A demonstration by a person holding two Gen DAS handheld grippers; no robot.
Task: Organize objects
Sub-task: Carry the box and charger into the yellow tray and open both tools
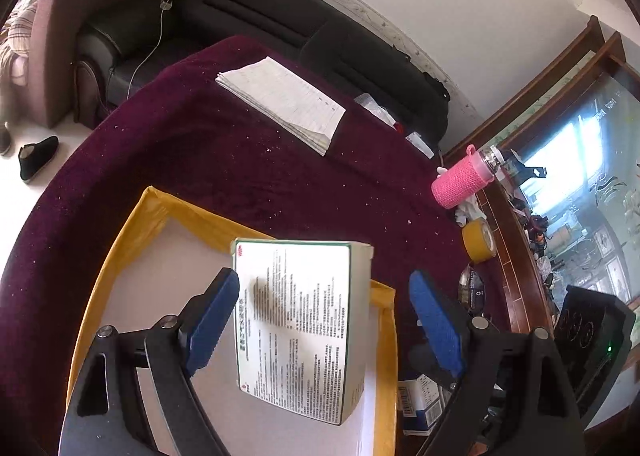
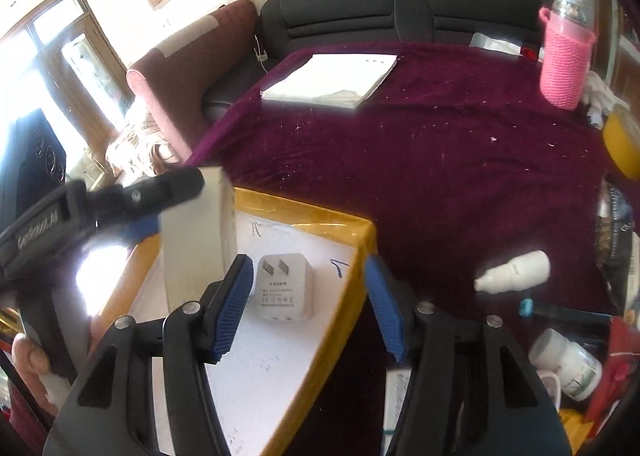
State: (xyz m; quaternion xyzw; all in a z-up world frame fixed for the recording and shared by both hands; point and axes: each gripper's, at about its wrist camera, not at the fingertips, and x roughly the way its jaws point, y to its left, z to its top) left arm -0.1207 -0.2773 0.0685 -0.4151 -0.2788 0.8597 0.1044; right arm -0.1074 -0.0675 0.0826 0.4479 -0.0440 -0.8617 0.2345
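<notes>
A yellow-rimmed tray (image 2: 320, 211) with a white floor fills the lower left of the right wrist view, holding a white plug adapter (image 2: 285, 288) and an upright white medicine box (image 1: 296, 328). The left gripper (image 1: 324, 320) stands wide around the box, its pads apart from it. The right gripper (image 2: 308, 306) hangs part open and empty above the adapter.

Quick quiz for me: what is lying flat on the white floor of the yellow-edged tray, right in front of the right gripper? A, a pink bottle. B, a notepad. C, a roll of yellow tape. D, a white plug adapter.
D: the white plug adapter lies prongs-up inside the yellow-edged tray, while the other things sit out on the purple cloth.
</notes>
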